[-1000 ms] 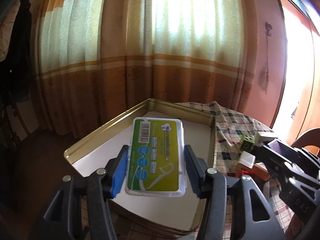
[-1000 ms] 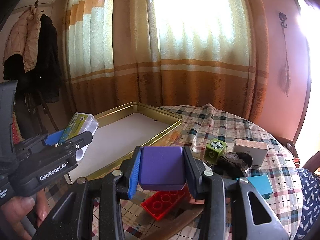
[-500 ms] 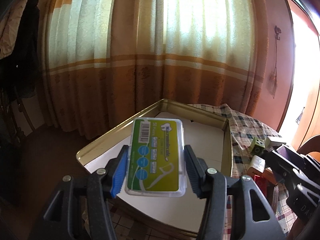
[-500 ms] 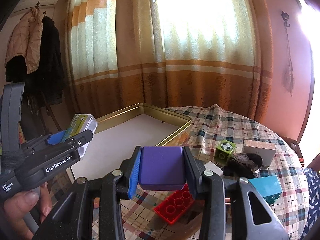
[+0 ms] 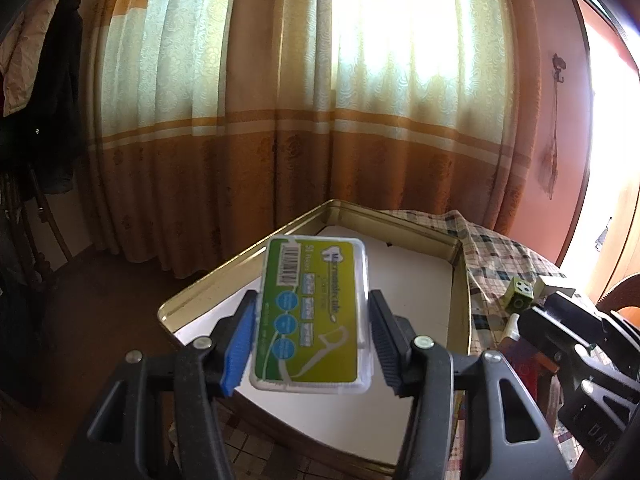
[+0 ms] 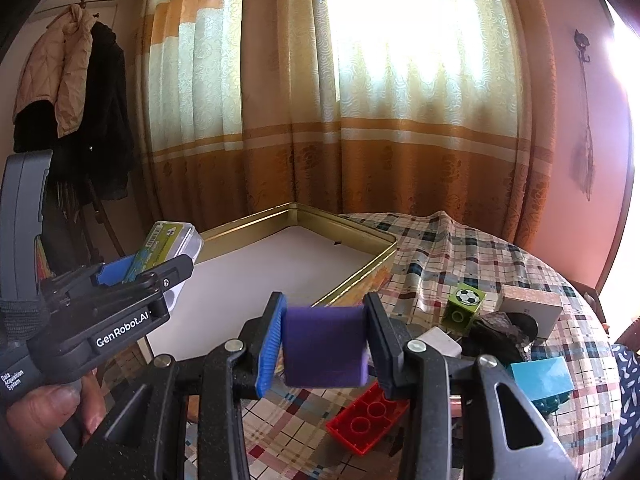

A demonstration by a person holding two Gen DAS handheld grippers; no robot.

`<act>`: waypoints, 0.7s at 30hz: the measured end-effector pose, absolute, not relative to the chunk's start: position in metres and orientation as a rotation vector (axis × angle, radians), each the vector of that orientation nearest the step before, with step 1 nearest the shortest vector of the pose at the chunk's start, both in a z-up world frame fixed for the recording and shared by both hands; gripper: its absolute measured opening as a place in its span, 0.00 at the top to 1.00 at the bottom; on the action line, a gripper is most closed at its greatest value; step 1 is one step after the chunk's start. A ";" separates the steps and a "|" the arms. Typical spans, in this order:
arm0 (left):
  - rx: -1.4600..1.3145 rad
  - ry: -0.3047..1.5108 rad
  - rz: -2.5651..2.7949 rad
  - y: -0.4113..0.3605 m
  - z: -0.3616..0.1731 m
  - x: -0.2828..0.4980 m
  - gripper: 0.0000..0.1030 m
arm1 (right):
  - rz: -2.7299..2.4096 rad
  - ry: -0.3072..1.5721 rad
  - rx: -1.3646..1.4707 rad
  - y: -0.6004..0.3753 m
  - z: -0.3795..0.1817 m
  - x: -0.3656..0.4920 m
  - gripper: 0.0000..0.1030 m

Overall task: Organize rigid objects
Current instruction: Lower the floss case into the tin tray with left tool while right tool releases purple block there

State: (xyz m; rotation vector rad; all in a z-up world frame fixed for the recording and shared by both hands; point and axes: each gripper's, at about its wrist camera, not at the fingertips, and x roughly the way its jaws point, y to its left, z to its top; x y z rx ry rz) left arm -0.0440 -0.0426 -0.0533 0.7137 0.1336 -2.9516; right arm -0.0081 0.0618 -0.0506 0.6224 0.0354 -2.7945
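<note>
above the gold tin (image 5: 462,280), at its near-left corner, the left gripper (image 5: 310,340) is holding a clear floss-pick box (image 5: 314,316) with a green label, its tongs narrowed onto the box's two long sides and gripping only the near half, so most of the box is sticking out forward over the tin's white floor. just beside the tin's near-right rim, over the checked tablecloth (image 6: 480,256), the right gripper (image 6: 324,350) is clamping a purple block (image 6: 324,350) squarely between its pads. to the right of the tin, a red brick (image 6: 366,420), a green football cube (image 6: 464,304), a white block (image 6: 440,340), a teal block (image 6: 540,376), a beige box (image 6: 528,308) and a dark lump are lying loose on the cloth. the likely trouble is lying in the floss box: its smooth plastic is probably sliding easily, and with the grip so far back it could be pivoting nose-down or slipping out if the tongs are easing before it is low enough. it could also be catching the tin's rim and tipping outward toward the floor on the tin's left. the two grippers are sitting near each other at the tin's near edge, so both lowering together could be knocking one load loose; the purple block could be clipping the right rim on the way in.
</note>
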 end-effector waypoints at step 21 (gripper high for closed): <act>0.718 0.152 -2.932 -0.053 -0.054 -0.046 0.48 | -2.886 -0.034 0.711 0.115 -0.050 -0.015 0.59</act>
